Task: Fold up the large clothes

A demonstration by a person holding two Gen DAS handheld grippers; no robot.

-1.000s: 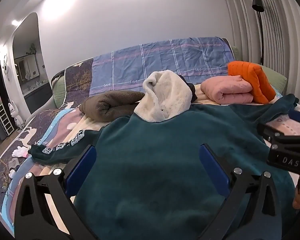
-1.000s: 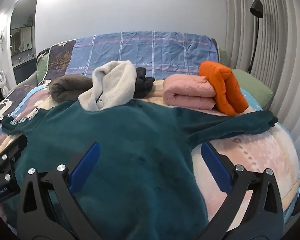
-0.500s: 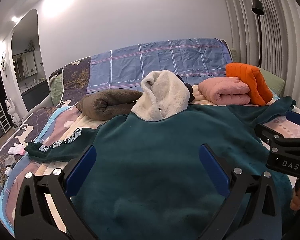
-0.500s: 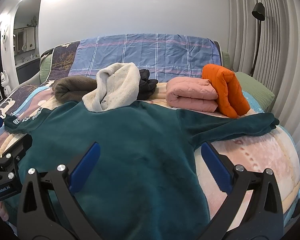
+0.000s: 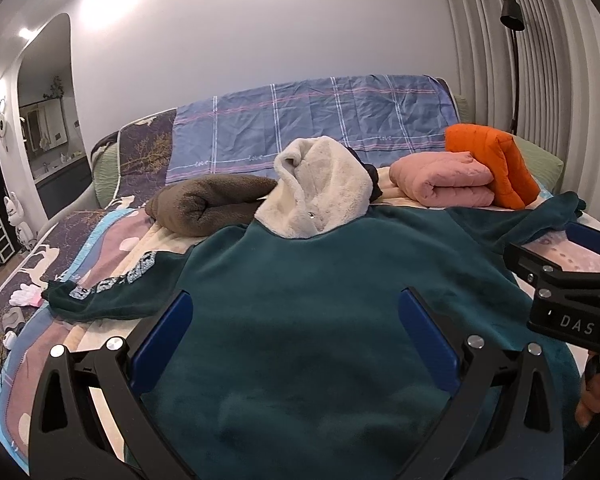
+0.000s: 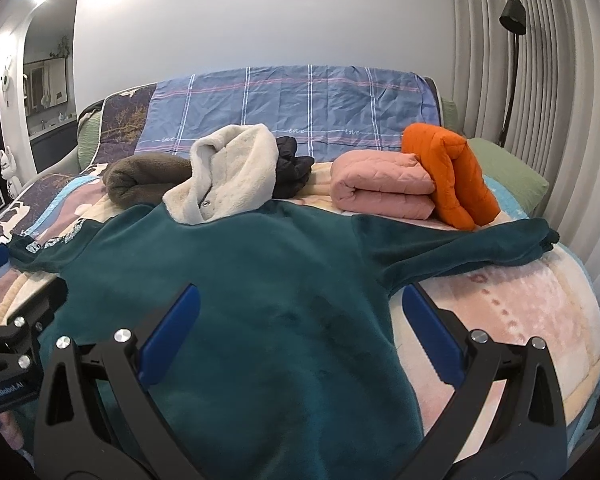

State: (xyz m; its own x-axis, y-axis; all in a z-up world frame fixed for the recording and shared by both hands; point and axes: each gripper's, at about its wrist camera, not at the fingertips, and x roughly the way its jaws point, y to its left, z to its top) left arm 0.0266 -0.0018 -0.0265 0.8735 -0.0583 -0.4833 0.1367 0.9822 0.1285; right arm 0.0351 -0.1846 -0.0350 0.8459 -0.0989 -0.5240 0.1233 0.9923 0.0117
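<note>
Garment: a dark teal fleece sweatshirt (image 6: 260, 300) lies spread flat on a bed (image 6: 520, 312), both sleeves stretched out to the sides.
Left sleeve: white printed lettering runs along the left sleeve (image 5: 116, 284); the words are too distorted to read.
Left gripper: the left gripper (image 5: 296, 340) hovers over the sweatshirt's body, its blue-padded fingers (image 5: 160, 340) wide apart, gripping nothing.
Right gripper: the right gripper (image 6: 300, 336) hangs above the garment's right side, jaws likewise spread and empty; one finger sits over teal fleece, the other over the pink quilt beside it.
Tool markings: "DAS" shows in white on the right tool's body as seen from the left wrist camera; a label on the left tool, seen from the right, appears to read "GenRobot.AI".
Far pile: a cream fleece jacket (image 6: 228, 176) overlaps the sweatshirt's neckline, with a rolled brown fleece (image 5: 208, 204) to its left and a dark garment (image 6: 292, 164) behind it.
Folded stack: a pink quilted item (image 6: 380, 188) with an orange quilted piece (image 6: 452, 176) leaning on it.
Headboard cover: a blue plaid sheet (image 6: 300, 100) bears small repeated "love" script.
</note>
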